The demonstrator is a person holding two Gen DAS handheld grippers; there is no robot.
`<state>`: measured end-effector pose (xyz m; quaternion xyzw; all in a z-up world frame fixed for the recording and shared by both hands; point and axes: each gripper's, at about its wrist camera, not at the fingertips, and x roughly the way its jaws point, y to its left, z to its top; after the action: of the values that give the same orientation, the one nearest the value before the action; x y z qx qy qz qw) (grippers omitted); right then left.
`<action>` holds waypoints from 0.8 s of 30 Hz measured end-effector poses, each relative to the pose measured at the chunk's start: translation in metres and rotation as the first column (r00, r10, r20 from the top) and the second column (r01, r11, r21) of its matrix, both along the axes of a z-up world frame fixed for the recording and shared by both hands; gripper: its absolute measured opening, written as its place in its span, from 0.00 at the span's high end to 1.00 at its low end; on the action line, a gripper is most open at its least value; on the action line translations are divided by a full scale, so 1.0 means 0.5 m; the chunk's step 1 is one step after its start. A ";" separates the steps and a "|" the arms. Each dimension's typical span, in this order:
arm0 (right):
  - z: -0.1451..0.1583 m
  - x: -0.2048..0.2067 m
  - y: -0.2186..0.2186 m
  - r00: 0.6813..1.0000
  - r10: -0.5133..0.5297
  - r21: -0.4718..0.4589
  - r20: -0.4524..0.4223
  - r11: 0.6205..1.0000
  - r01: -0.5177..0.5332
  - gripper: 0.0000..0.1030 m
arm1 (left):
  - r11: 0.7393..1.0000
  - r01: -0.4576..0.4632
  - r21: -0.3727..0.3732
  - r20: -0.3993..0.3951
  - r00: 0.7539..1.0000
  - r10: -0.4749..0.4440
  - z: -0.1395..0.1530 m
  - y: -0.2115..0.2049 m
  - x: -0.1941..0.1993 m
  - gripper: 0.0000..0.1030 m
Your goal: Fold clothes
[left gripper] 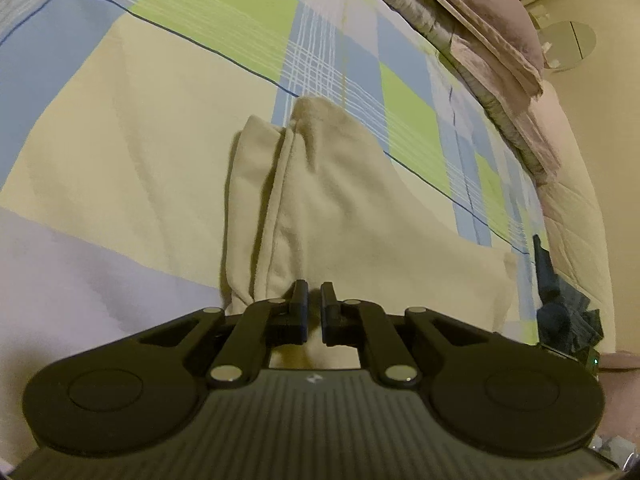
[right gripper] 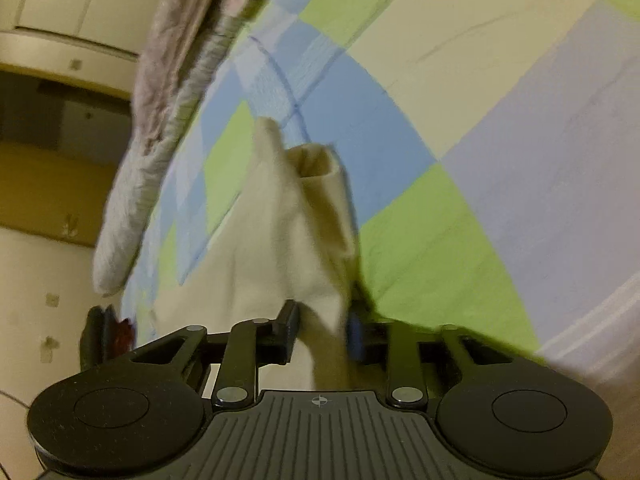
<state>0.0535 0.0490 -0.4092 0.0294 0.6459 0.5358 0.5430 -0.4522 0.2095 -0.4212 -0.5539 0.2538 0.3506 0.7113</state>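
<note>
A cream-coloured garment (left gripper: pixel 340 208) hangs over the checked bedsheet (left gripper: pixel 168 80), stretched between my two grippers with a sleeve or leg folded along its left side. My left gripper (left gripper: pixel 314 304) is shut on the garment's near edge, its jaws almost together with cloth between them. In the right wrist view the same garment (right gripper: pixel 296 232) rises up from my right gripper (right gripper: pixel 322 330), whose jaws stand a little apart and pinch a bunched fold; an open cuff shows at its top. The other gripper (left gripper: pixel 560 304) shows at the right edge of the left wrist view.
A folded pinkish-grey quilt (left gripper: pixel 480 32) lies along the far edge of the bed, also in the right wrist view (right gripper: pixel 160 128). The bed edge and the cream floor are beyond it. A dark device (right gripper: pixel 100 340) shows at the lower left of the right wrist view.
</note>
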 end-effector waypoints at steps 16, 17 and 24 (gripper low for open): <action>0.235 -0.659 0.173 0.336 0.391 -0.338 0.857 0.918 -0.205 0.93 | 0.996 -0.088 0.015 0.022 0.996 0.088 0.049 0.044 -0.214 0.93; 0.219 -0.704 0.173 0.315 0.406 -0.345 0.858 0.910 -0.232 0.93 | 0.995 -0.096 0.015 0.015 0.995 0.096 0.049 0.048 -0.236 0.93; 0.064 -0.872 0.175 0.331 0.532 -0.416 0.779 0.834 -0.361 0.49 | 0.994 -0.110 -0.011 -0.017 0.994 0.109 0.035 0.054 -0.337 0.93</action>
<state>-0.3824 0.1366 -0.3774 -0.4719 0.3011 0.5451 0.6241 -0.6207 0.2366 -0.4039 -0.5684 0.2311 0.3920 0.6854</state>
